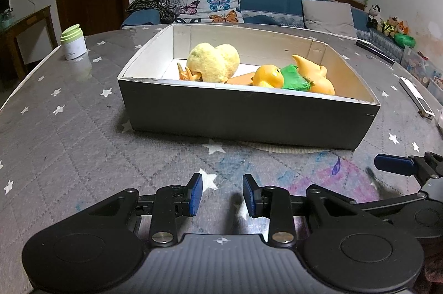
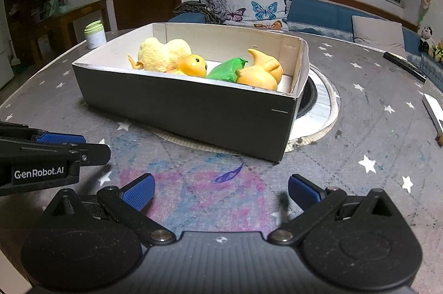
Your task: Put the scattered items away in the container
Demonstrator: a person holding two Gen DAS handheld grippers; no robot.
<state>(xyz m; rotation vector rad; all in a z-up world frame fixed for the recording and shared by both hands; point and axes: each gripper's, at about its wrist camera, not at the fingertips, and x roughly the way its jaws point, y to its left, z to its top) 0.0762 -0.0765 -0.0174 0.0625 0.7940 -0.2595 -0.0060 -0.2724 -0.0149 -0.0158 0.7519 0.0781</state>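
Left wrist view has my left gripper (image 1: 222, 194) low over the grey star-printed tablecloth (image 1: 69, 133), its blue pads parted with only cloth between them — released, grasping nothing. My right gripper (image 2: 221, 192) is spread wider still, also empty, above a smudge of pink and blue on the cloth. Ahead of both sits the box (image 1: 249, 116), a shallow rectangular carton with dark grey outer walls and a pale, creased inside, set near the middle of the table and partly over a round mat (image 2: 324, 116). Inside it lie the toys: a fluffy pale-yellow plush (image 1: 213, 62) towards the left end, with orange feet poking out beside it; a glossy orange duck-like head (image 1: 268, 76) with a black eye in the middle; a crumpled bright green piece (image 1: 293, 78) touching it; and a smooth orange figure (image 1: 313, 72) with a pointed tip towards the right end. A green-lidded white jar (image 1: 73, 42) stands well apart, near the table's far left edge.
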